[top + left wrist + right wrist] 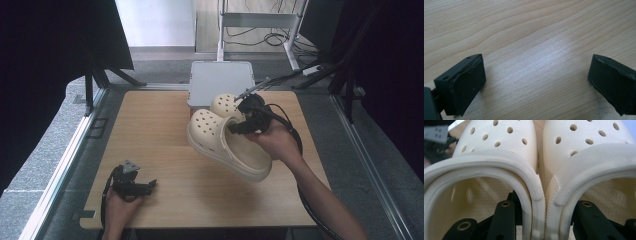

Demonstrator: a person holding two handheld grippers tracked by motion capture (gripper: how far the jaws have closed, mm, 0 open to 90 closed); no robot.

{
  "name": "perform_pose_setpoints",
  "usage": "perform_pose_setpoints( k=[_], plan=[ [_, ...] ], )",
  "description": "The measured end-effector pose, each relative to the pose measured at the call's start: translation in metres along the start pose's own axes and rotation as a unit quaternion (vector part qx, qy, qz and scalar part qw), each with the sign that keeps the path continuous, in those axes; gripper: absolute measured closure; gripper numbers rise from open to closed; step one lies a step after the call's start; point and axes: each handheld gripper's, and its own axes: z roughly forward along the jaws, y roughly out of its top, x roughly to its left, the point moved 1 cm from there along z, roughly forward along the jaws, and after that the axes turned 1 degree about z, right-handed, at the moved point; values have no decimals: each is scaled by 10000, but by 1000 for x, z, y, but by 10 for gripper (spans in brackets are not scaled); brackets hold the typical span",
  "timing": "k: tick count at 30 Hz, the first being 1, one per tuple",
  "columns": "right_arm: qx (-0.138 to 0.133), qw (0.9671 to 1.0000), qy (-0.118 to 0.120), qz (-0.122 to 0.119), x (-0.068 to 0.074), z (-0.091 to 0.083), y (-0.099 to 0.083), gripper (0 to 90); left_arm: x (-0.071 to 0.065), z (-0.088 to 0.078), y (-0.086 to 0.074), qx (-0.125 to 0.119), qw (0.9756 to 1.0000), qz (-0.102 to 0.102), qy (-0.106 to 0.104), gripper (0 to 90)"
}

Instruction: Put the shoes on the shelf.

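Observation:
A pair of cream perforated clogs hangs tilted above the wooden table (160, 130). The nearer clog (220, 142) is large in the high view and the second clog (223, 104) peeks out behind it. My right gripper (246, 122) is shut on both: in the right gripper view one black finger (504, 217) sits inside the left clog (496, 157) and the other inside the right clog (586, 152), pinching their inner walls together. My left gripper (149, 186) rests at the table's front left, open, its pads (466, 82) wide apart over bare wood.
A grey box (220, 75) stands at the table's far edge, just behind the raised clogs. Black curtains and metal frame legs border the table at both sides. The right gripper's cable (300, 145) loops beside the forearm.

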Motion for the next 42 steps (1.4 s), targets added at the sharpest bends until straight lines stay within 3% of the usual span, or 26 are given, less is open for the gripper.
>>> perform_pose_setpoints(
  k=[11, 18, 26, 42],
  plan=[
    [-110, 9979, -289, 566, -22, 8, 46, 654, 0, 0, 0, 5, 10000, -1, -3, 12],
    [-78, 9937, -617, 932, -38, 20, 72, 653, 0, 0, 0, -2, 10000, 29, 12, 12],
    [-34, 9852, -1020, 1380, -57, 37, 96, 653, 0, 0, 0, 11, 10000, 24, -13, 12],
    [-137, 9652, -1402, 2204, -87, 65, 136, 653, 0, 0, 0, 17, 10000, 51, -27, 12]
  ],
)
